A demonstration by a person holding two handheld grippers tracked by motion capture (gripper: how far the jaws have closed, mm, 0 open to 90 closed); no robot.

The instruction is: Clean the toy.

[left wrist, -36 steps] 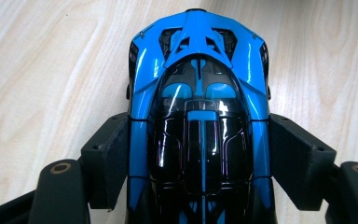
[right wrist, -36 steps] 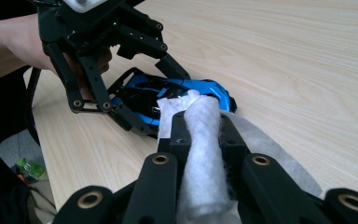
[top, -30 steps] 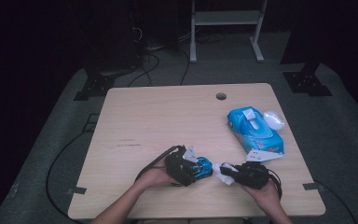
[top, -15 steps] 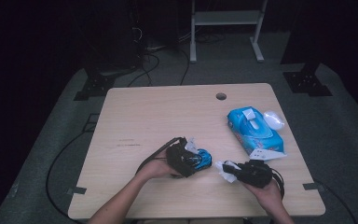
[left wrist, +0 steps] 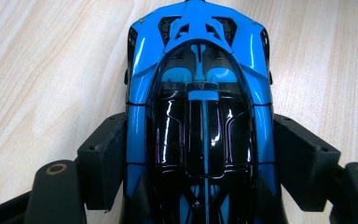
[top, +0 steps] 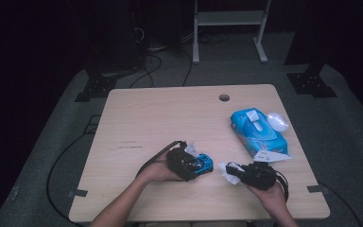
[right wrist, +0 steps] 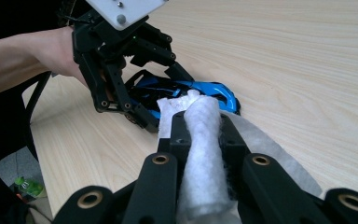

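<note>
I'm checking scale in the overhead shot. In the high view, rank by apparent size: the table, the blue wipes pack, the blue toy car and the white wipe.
1. table
2. blue wipes pack
3. blue toy car and white wipe: both partly hidden by the grippers, so too close to rank.

No legible text or labels anywhere

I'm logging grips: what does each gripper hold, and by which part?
The left gripper has the blue toy car by its two sides, around the cabin. The right gripper is shut on a bunched white wipe, around its middle.
</note>
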